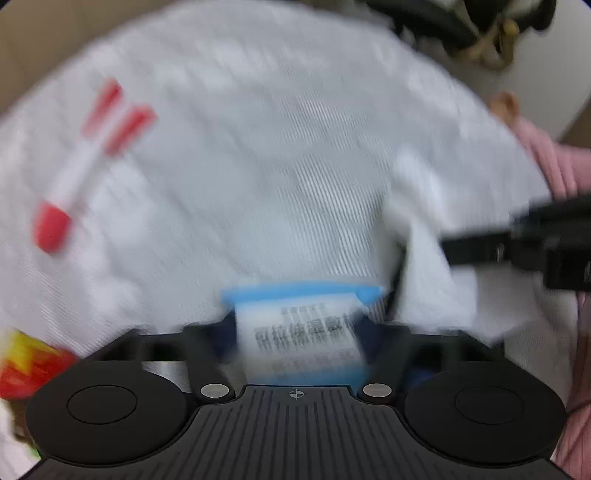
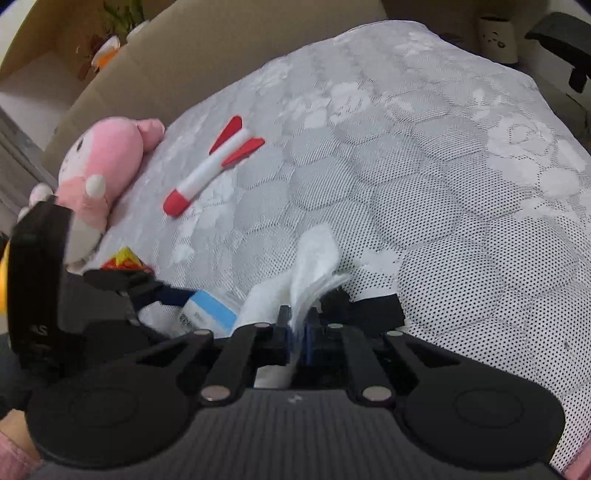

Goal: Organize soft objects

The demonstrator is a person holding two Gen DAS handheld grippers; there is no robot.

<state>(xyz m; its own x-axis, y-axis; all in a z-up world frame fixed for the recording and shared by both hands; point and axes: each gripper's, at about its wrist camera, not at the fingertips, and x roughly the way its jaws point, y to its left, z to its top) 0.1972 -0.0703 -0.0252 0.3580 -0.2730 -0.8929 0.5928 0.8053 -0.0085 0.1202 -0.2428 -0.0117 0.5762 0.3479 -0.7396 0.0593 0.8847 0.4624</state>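
In the blurred left wrist view, my left gripper (image 1: 299,332) is shut on a blue-and-white wipes packet (image 1: 303,332) with printed text. A white wipe (image 1: 424,221) rises from the packet's right side. My right gripper (image 2: 297,317) is shut on this white wipe (image 2: 314,258) and reaches in from the right as a black finger (image 1: 476,251). The right wrist view shows the left gripper (image 2: 155,291) holding the packet (image 2: 207,314) just left of the wipe. A red-and-white foam rocket (image 2: 214,166) and a pink plush toy (image 2: 99,166) lie on the quilted mattress (image 2: 406,166).
A small red-and-yellow object (image 2: 123,260) lies by the left gripper. A cardboard wall (image 2: 166,55) stands behind the mattress. A black chair (image 2: 565,33) and a pale cup (image 2: 495,37) are at the far right. A pink sleeve (image 1: 546,155) is at the right edge.
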